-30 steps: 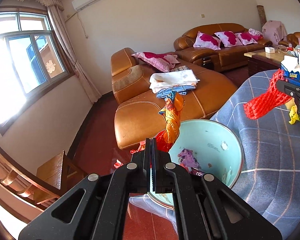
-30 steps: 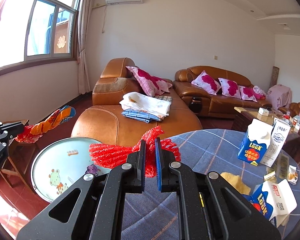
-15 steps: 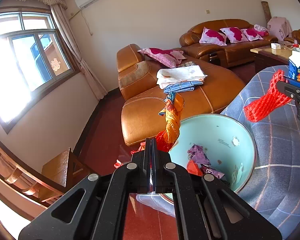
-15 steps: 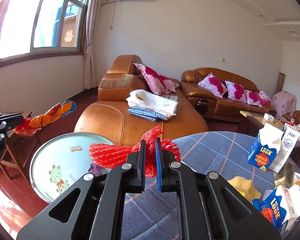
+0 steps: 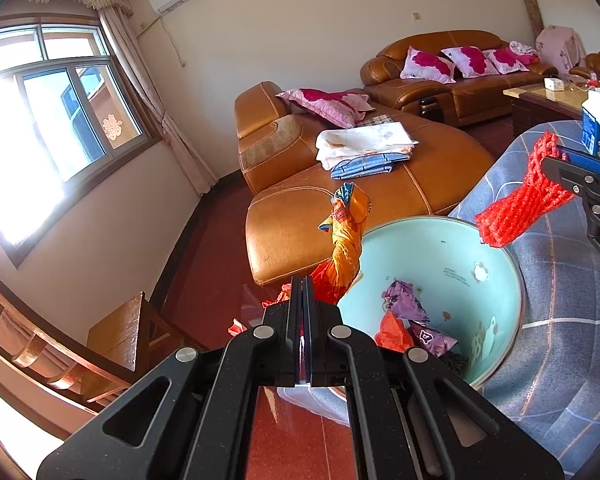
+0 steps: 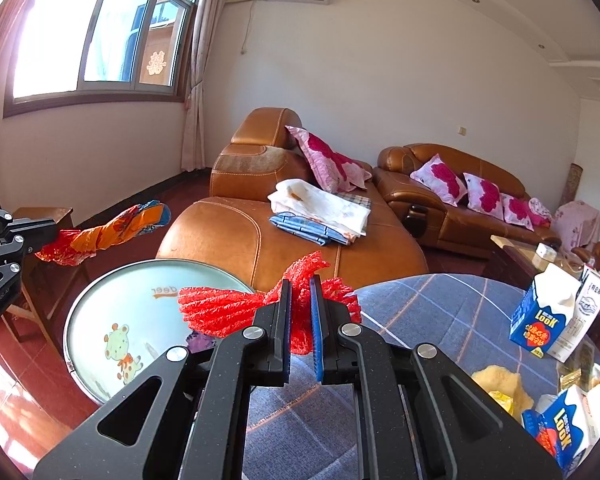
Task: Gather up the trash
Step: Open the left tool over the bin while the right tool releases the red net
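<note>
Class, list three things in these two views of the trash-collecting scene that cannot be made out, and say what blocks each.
1. Bottom of the bin, left wrist view: covered by trash and the left tool.
2. Middle of the red net, right wrist view: hidden between the right tool fingers.
3. Lower milk carton, right wrist view: cut off by the picture edge.

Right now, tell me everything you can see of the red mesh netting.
The red mesh netting is a soft foam-like net sleeve, bunched and crumpled. The right tongs are shut on its middle; one long end sticks out to their left, a frayed tuft rises above the fingers. It hangs in the air by the rim of the pale green bin, at the edge of the blue checked tablecloth.
</note>
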The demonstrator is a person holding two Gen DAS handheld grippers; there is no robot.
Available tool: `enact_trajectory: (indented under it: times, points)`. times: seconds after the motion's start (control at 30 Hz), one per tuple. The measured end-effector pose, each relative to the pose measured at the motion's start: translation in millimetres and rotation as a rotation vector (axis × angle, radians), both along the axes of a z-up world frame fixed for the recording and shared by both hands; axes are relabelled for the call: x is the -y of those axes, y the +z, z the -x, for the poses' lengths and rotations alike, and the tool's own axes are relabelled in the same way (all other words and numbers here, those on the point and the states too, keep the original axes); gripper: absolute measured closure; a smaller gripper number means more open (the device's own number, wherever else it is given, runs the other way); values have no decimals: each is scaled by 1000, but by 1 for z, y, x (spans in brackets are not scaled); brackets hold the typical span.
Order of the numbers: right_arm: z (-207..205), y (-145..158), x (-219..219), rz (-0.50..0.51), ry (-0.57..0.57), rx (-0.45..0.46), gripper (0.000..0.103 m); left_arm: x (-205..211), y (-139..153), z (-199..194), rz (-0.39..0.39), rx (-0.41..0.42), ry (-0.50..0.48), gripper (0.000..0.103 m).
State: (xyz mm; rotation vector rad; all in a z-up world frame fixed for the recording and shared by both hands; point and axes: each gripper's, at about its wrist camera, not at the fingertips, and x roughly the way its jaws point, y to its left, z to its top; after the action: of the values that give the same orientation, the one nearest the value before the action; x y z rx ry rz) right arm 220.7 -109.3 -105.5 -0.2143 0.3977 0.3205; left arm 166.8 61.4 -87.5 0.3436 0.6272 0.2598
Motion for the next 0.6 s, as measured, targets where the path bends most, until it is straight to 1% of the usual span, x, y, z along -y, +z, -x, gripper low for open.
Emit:
enact_trajectory:
  times: [0.6]
  points:
    - [1,-1,-5,16,25,-9,94,-3,-6,-2,6,-25,5,103]
